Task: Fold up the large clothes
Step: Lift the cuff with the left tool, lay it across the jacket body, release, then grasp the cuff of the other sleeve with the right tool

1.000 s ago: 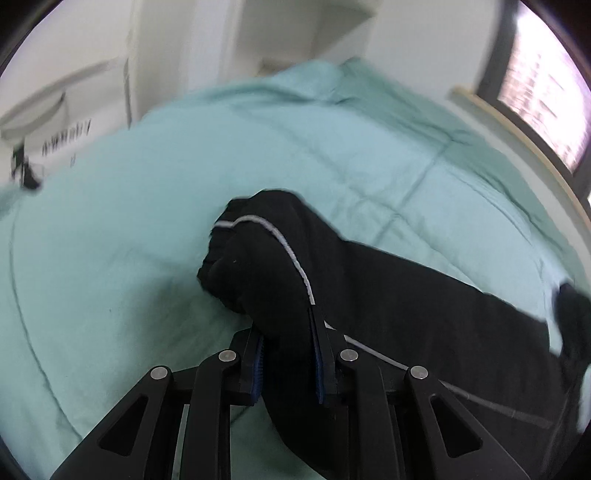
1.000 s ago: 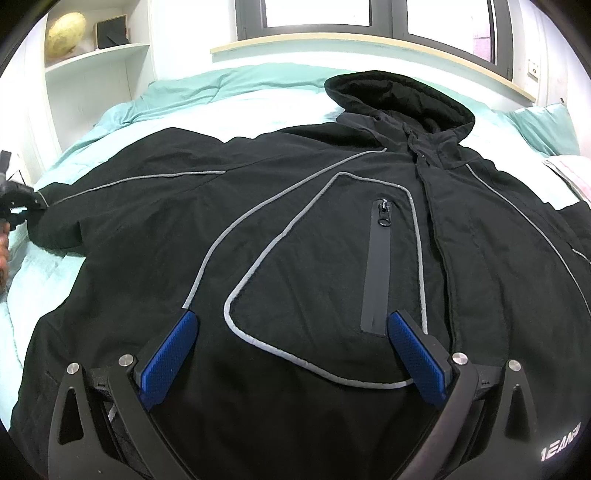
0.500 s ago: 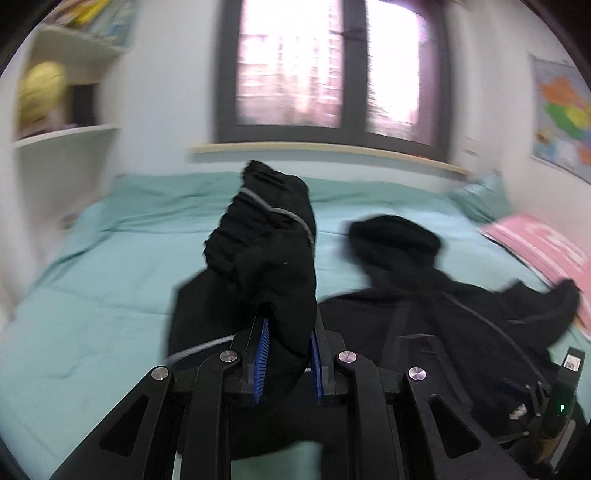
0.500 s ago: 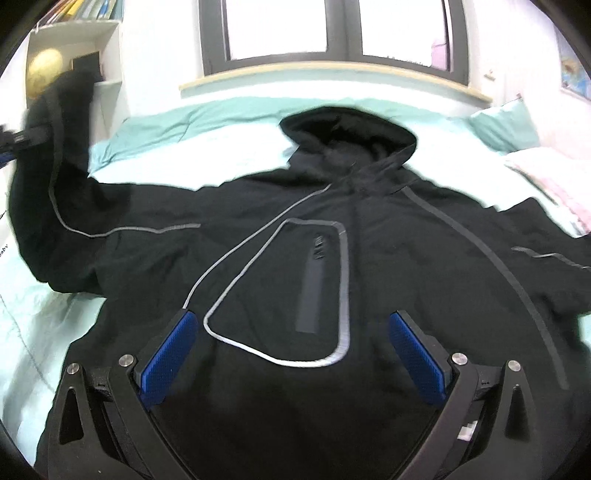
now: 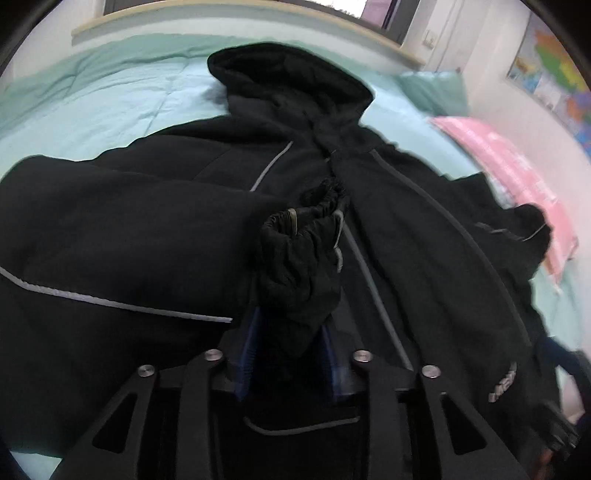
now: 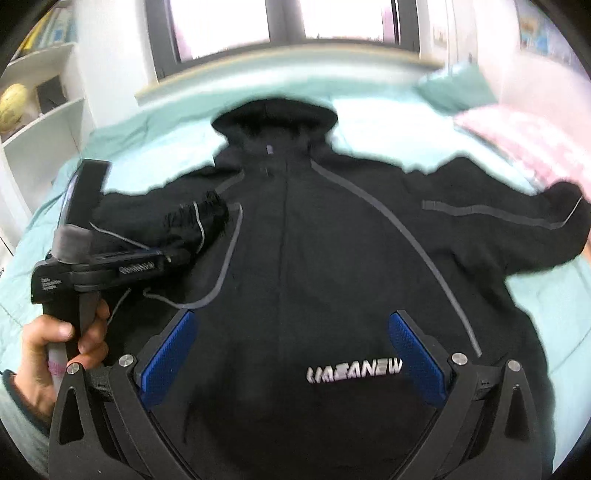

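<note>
A black hooded jacket (image 6: 314,258) lay spread front-up on the bed (image 6: 546,295), which was covered in a pale green quilt, its hood (image 6: 275,118) toward the head edge under the window (image 6: 284,22) and its hem toward the foot edge nearest the cameras. The left gripper (image 5: 288,343) had its jaws drawn close together on the gathered cuff (image 5: 301,254) of one sleeve, the bunched black fabric standing up between the blue pads (image 5: 248,341); that sleeve (image 5: 122,236) was folded inward across the chest, so the cuff sat over the middle of the jacket near the front zip. In the right wrist view the same gripper (image 6: 177,254) showed from the side, held by the person's left hand (image 6: 55,343) at the jacket's left side, with the cuff (image 6: 195,221) at its tip. The right gripper (image 6: 291,350) hung above the lower front of the jacket with its jaws spread wide and nothing between them, its blue pads (image 6: 168,356) on either side of the white lettering (image 6: 354,369) printed near the hem. The other sleeve (image 6: 509,221) lay stretched out toward the right edge of the bed, its end close to a pink pillow (image 6: 524,144). A green pillow (image 6: 454,88) rested at the head corner, and white shelves (image 6: 40,110) with a yellow ball (image 6: 13,105) stood beyond the left edge.
</note>
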Motion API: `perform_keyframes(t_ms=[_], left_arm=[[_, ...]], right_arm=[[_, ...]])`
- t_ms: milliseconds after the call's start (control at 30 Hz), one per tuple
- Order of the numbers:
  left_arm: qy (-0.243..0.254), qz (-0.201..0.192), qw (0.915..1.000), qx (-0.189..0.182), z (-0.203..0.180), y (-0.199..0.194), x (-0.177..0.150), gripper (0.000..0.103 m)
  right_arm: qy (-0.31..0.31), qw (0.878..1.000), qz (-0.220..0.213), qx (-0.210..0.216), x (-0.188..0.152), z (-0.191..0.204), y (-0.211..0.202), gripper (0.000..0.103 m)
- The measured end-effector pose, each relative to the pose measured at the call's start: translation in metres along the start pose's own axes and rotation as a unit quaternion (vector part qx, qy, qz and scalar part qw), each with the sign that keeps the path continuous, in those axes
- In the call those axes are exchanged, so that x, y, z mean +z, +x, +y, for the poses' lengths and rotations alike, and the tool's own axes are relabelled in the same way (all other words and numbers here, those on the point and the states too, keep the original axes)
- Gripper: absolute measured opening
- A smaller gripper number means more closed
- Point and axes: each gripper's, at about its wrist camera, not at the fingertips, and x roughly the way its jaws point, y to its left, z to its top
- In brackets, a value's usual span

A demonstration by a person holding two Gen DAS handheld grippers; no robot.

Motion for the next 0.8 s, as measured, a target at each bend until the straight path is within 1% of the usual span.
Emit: perform_keyframes(t_ms=[33, 67, 133, 200, 233, 267, 333, 367, 400, 467, 533, 567, 633, 667, 700, 733, 767, 800], left_arm=[[-0.008, 0.000, 0.9996, -0.027, 0.001, -0.005, 0.001, 0.054], [-0.017, -0.002, 0.9983, -0.056, 0.002, -0.013, 0.002, 0.058], [-0.027, -0.001, 0.9953, -0.093, 0.000, -0.027, -0.001, 0.059], [-0.034, 0.000, 0.9898, -0.138, -0.004, -0.045, -0.001, 0.059], [-0.035, -0.007, 0.9880, -0.150, -0.004, -0.056, -0.002, 0.059], [-0.032, -0.020, 0.9875, -0.153, -0.003, -0.067, -0.004, 0.059], [-0.029, -0.039, 0.9892, -0.138, 0.003, -0.089, -0.009, 0.060], [-0.030, -0.049, 0.9909, -0.122, 0.007, -0.100, -0.012, 0.060], [-0.029, -0.054, 0.9920, -0.110, 0.010, -0.103, -0.012, 0.060], [-0.028, -0.065, 0.9950, -0.071, 0.019, -0.112, -0.014, 0.060], [-0.036, -0.073, 0.9959, -0.038, 0.031, -0.118, -0.017, 0.060], [-0.042, -0.077, 0.9958, -0.025, 0.039, -0.122, -0.019, 0.060], [-0.058, -0.084, 0.9947, -0.008, 0.055, -0.129, -0.022, 0.060], [-0.067, -0.088, 0.9939, 0.003, 0.063, -0.132, -0.023, 0.060], [-0.075, -0.089, 0.9930, 0.023, 0.070, -0.134, -0.023, 0.060], [-0.081, -0.087, 0.9917, 0.049, 0.075, -0.133, -0.024, 0.060], [-0.086, -0.087, 0.9888, 0.086, 0.079, -0.134, -0.023, 0.060], [-0.087, -0.089, 0.9867, 0.104, 0.081, -0.135, -0.023, 0.060]], right_arm=[[0.004, 1.000, 0.014, 0.004, 0.001, -0.004, 0.004, 0.103], [0.006, 1.000, 0.024, 0.011, 0.002, -0.006, 0.007, 0.103], [-0.001, 0.999, 0.034, 0.020, 0.005, -0.004, 0.010, 0.103], [-0.015, 0.999, 0.039, 0.024, 0.010, 0.004, 0.011, 0.103], [-0.023, 0.998, 0.041, 0.030, 0.014, 0.010, 0.012, 0.103], [-0.029, 0.998, 0.042, 0.036, 0.017, 0.014, 0.015, 0.103], [-0.034, 0.996, 0.053, 0.059, 0.030, 0.024, 0.027, 0.103], [-0.035, 0.995, 0.058, 0.070, 0.036, 0.028, 0.033, 0.103], [-0.036, 0.994, 0.062, 0.088, 0.044, 0.033, 0.041, 0.101], [-0.029, 0.992, 0.065, 0.105, 0.056, 0.044, 0.058, 0.098], [-0.001, 0.991, 0.079, 0.105, 0.067, 0.051, 0.079, 0.098], [0.022, 0.990, 0.090, 0.109, 0.072, 0.051, 0.091, 0.097], [0.056, 0.985, 0.105, 0.125, 0.078, 0.054, 0.111, 0.094], [0.068, 0.982, 0.116, 0.131, 0.080, 0.056, 0.121, 0.080], [0.076, 0.979, 0.126, 0.142, 0.080, 0.060, 0.131, 0.059], [0.076, 0.976, 0.136, 0.152, 0.082, 0.065, 0.138, 0.056], [0.071, 0.977, 0.138, 0.146, 0.082, 0.070, 0.142, 0.048], [0.065, 0.980, 0.130, 0.139, 0.083, 0.073, 0.141, 0.041]])
